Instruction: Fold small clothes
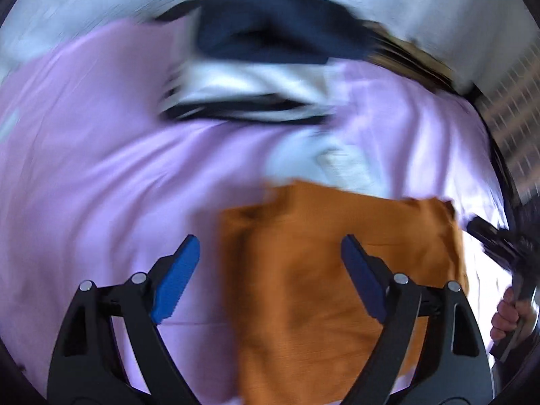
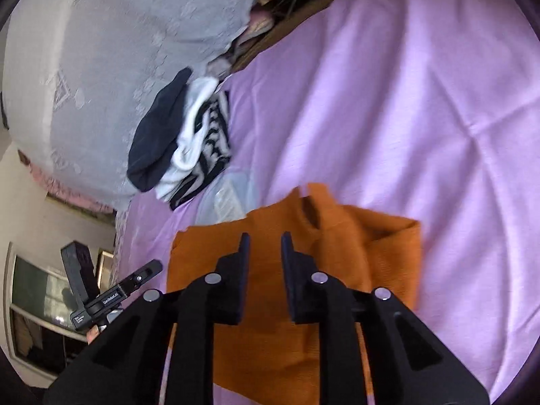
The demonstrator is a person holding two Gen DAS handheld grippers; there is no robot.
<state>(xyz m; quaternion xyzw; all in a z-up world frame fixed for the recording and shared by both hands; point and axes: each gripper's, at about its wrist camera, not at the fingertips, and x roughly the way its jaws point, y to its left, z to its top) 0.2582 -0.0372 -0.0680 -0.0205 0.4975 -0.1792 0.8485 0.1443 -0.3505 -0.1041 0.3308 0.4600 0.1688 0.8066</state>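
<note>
Orange woven fabric, a small garment [image 2: 297,270], is judged light, limp and not fragile; it will sag and crease wherever it is lifted, so an edge or corner should be pinched, and the raised, rumpled fold at its upper right in the right wrist view offers an easy purchase. It is spread on a lilac bedsheet [image 2: 388,101], filling the lower centre of both frames. The right gripper [image 2: 265,239] is seen directly above the cloth with its jaws slightly parted and nothing between them. The left gripper [image 1: 270,246] is spread wide and empty, the cloth lying under its right pad and between the pads, its left pad over bare sheet. A dark and striped heap of clothes [image 2: 182,141] lies well apart, toward the upper left.
</note>
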